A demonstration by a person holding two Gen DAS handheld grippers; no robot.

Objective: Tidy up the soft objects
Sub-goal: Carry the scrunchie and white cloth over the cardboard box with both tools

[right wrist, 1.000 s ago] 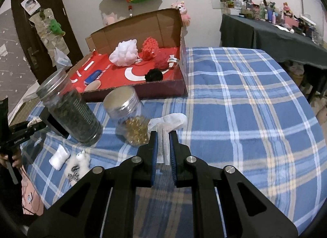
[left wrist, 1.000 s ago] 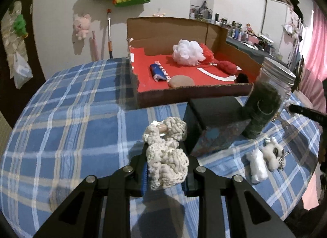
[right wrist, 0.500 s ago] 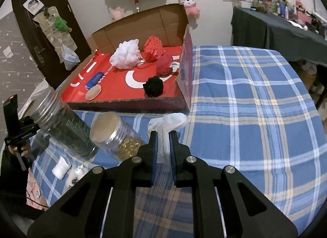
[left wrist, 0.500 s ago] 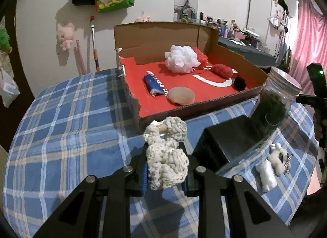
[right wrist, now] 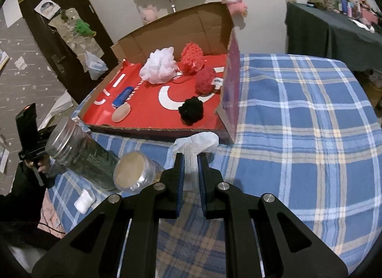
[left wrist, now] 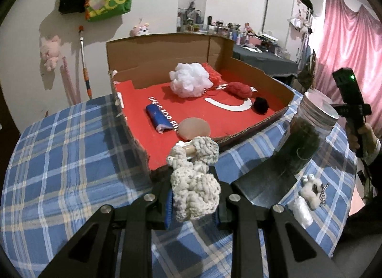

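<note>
My left gripper [left wrist: 193, 194] is shut on a cream crocheted toy [left wrist: 194, 182] and holds it above the table, just before the near corner of the cardboard box [left wrist: 148, 156]. My right gripper [right wrist: 190, 165] is shut on a white gauze cloth [right wrist: 198, 143], close to the box's front wall [right wrist: 155, 132]. The red-lined box holds a white pouf [right wrist: 158, 65], red knit balls [right wrist: 192, 57], a black pompom [right wrist: 191, 110], a blue roll [left wrist: 158, 116] and a tan round pad [left wrist: 194, 129].
On the blue plaid tablecloth [right wrist: 298, 122] stand a tall jar of dark green stuff [left wrist: 308, 134], a small jar [right wrist: 133, 172] and a black box [left wrist: 265, 184]. A small white plush [left wrist: 311, 187] and a white cotton piece [left wrist: 300, 209] lie nearby.
Both grippers have risen and moved closer to the box, each still holding its item. The box now looks larger and is seen more from above.
</note>
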